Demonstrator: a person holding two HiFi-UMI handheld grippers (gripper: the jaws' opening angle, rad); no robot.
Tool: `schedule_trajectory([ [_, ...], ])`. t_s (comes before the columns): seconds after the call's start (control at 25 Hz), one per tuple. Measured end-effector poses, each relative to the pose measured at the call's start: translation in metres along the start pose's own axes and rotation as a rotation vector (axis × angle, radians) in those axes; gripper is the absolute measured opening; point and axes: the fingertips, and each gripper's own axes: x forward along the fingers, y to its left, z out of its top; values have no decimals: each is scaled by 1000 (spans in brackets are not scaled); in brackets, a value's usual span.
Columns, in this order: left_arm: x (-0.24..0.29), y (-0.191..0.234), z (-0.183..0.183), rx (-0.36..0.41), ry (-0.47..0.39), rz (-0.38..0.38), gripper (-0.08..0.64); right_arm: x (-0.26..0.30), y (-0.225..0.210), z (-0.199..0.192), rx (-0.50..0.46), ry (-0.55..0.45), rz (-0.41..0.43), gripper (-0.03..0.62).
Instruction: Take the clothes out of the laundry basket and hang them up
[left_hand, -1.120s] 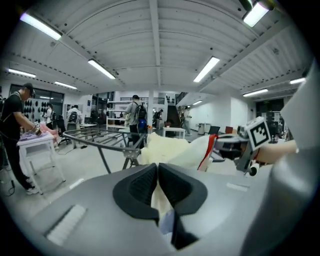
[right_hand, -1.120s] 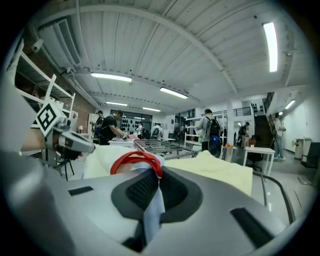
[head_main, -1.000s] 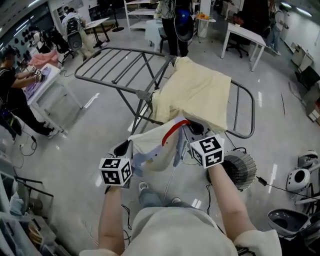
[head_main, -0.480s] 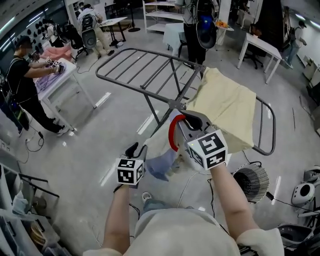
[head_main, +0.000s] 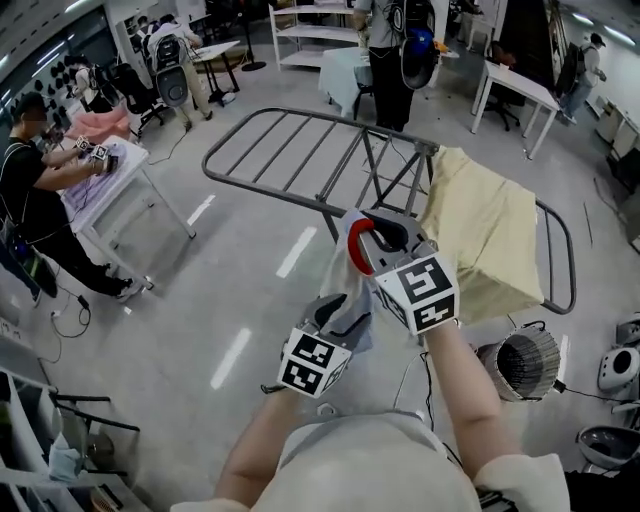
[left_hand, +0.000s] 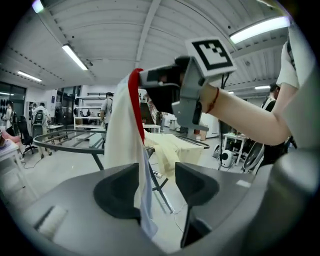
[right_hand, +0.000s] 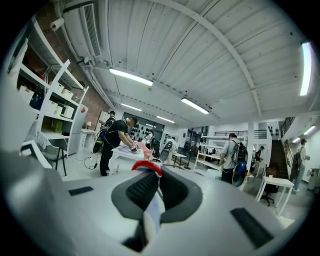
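Note:
A white garment (head_main: 345, 285) with red trim (head_main: 356, 245) hangs from my right gripper (head_main: 368, 238), which is shut on its red edge and held level in front of the grey drying rack (head_main: 290, 150). In the right gripper view the red trim (right_hand: 148, 167) shows pinched between the pads of the right gripper (right_hand: 156, 187). My left gripper (head_main: 338, 314) is just below and to the left; its jaws have just been opening. In the left gripper view the garment (left_hand: 122, 135) hangs down between the left gripper (left_hand: 156, 182) jaws, loose, with a gap at the right pad. A pale yellow cloth (head_main: 490, 235) lies over the rack's right wing.
A round fan (head_main: 525, 365) stands on the floor at the right, with a cable beside it. A person (head_main: 30, 190) works at a white table (head_main: 120, 165) on the left. More tables, shelves and people stand at the back of the room.
Both grippers carried the garment up and toward the rack. The left gripper let go of the garment's edge, opened, and swung right to sit beneath the right gripper.

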Motion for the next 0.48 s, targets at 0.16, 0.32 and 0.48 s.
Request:
schedule_trajectory([
  [0.16,11,53,-15,-79,-11,85,303,35,17,14,21,9,-12,6],
  [0.32,6,126,-23,-48,-12,260,370,60,33,24,40,8,17,6],
  [0.48,6,167,-15,8,-1,289,443,85,38,38,17,-10,45,6],
])
